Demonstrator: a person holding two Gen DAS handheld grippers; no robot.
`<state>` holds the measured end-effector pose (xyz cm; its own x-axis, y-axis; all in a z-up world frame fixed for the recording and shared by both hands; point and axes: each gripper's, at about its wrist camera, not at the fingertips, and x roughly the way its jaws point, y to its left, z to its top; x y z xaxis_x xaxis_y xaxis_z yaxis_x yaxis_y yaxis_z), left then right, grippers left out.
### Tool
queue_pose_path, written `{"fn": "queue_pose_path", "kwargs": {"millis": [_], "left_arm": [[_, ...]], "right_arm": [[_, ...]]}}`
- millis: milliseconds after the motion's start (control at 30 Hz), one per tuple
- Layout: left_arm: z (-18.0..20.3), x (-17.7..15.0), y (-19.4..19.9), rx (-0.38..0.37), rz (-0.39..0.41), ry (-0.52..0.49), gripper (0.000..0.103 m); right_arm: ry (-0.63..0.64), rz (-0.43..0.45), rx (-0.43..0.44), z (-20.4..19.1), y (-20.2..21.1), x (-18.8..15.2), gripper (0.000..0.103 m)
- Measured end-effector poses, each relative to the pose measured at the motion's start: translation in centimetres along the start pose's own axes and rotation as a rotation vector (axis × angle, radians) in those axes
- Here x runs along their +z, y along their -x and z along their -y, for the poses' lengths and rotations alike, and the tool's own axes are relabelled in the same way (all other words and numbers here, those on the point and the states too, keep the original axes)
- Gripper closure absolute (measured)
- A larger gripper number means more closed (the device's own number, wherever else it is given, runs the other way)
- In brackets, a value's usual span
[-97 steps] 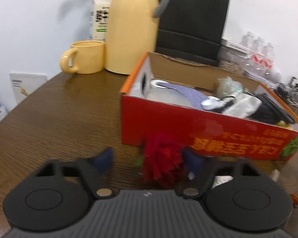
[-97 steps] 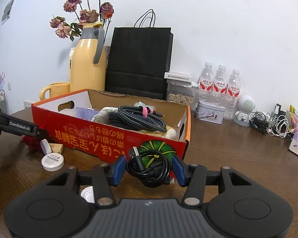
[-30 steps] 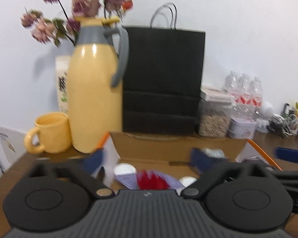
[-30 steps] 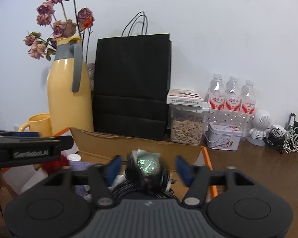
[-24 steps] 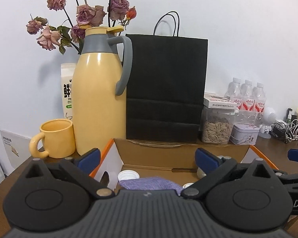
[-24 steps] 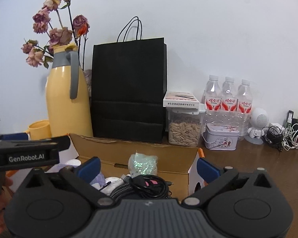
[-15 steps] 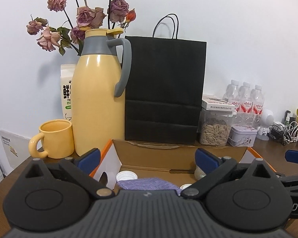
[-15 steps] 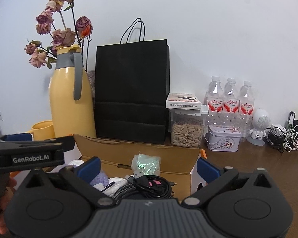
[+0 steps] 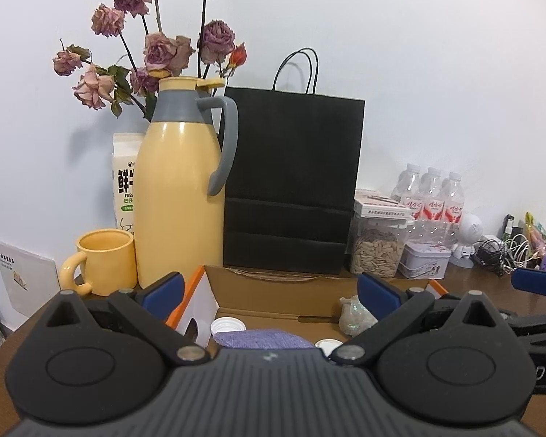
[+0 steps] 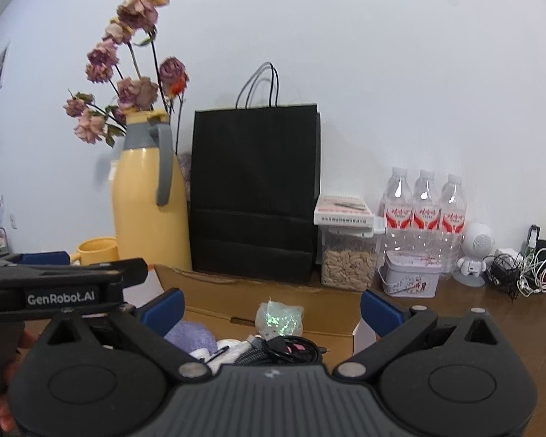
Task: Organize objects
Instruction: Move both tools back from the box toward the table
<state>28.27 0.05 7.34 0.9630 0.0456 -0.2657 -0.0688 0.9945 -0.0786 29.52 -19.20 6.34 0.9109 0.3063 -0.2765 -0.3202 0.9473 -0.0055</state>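
Note:
The cardboard box (image 9: 273,280) with an orange rim lies just below both grippers. In it are a purple cloth (image 9: 262,338), white caps (image 9: 227,326) and a crumpled clear wrapper (image 9: 353,315). My left gripper (image 9: 270,295) hovers over the box's left part, open, with nothing between its blue pads. My right gripper (image 10: 271,311) is open over the right part, also empty. Under it lies a coiled black cable (image 10: 287,346), beside the wrapper (image 10: 278,318) and the cloth (image 10: 189,335). The left gripper's fingers (image 10: 91,273) show at the left of the right wrist view.
Behind the box stand a yellow thermos jug (image 9: 178,196), a yellow mug (image 9: 102,262), dried roses (image 9: 163,51) and a black paper bag (image 9: 291,182). Further right are a seed jar (image 10: 347,262), a tin (image 10: 411,278), water bottles (image 10: 424,215) and tangled cables (image 10: 524,273) on the wooden table (image 10: 491,327).
A red flower dropped from the left jaws and the black cable from the right jaws into the box. The right jaws widened. Both grippers then rose a little above the box.

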Motion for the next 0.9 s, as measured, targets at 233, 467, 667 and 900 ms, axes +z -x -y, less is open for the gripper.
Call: {"fn": "queue_pose_path", "kwargs": {"millis": [233, 467, 667, 900], "left_arm": [[-0.6, -0.1, 3.3, -0.022, -0.004, -0.007, 0.000], [-1.6, -1.0, 7.4, -0.033, 0.012, -0.010, 0.000], [-2.5, -3.1, 9.7, -0.022, -0.052, -0.013, 0.000], [-3.9, -6.2, 11.7, 0.020, -0.136, -0.017, 0.000]], "right_arm": [[0.021, 0.037, 0.014, -0.3, 3.4, -0.2, 0.000], [0.035, 0.041, 0.027, -0.5, 6.9, -1.5, 0.000], [0.044, -0.007, 0.033, -0.6, 9.7, -3.7, 0.000], [0.049, -0.126, 0.036, -0.5, 12.2, -7.7, 0.000]]}}
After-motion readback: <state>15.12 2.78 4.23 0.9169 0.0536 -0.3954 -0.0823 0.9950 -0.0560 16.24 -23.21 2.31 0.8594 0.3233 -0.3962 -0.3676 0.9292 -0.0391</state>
